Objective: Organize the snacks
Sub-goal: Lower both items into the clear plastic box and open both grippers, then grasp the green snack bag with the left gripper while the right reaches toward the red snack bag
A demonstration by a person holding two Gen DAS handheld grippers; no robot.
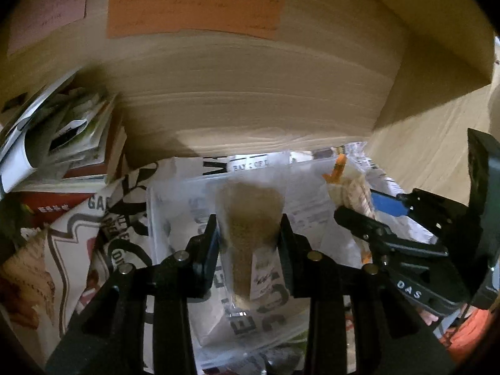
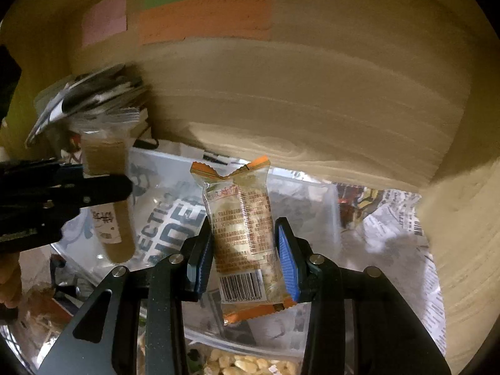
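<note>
Above a clear bin, left gripper jaws pinch a brown packet, right gripper jaws an orange-edged snack.

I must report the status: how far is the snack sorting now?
Done: nothing visibly sorted; the clear bin looks empty. In hand: left gripper holds a brown packet, right gripper an orange-edged snack, both above it. Left: both packets, plus loose bags beside it.

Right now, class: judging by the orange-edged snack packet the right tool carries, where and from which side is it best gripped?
Grip the orange-edged packet across its flat middle, coming from its barcode end, jaws on the long side edges. The crimped ends are thin and would probably slip.
</note>
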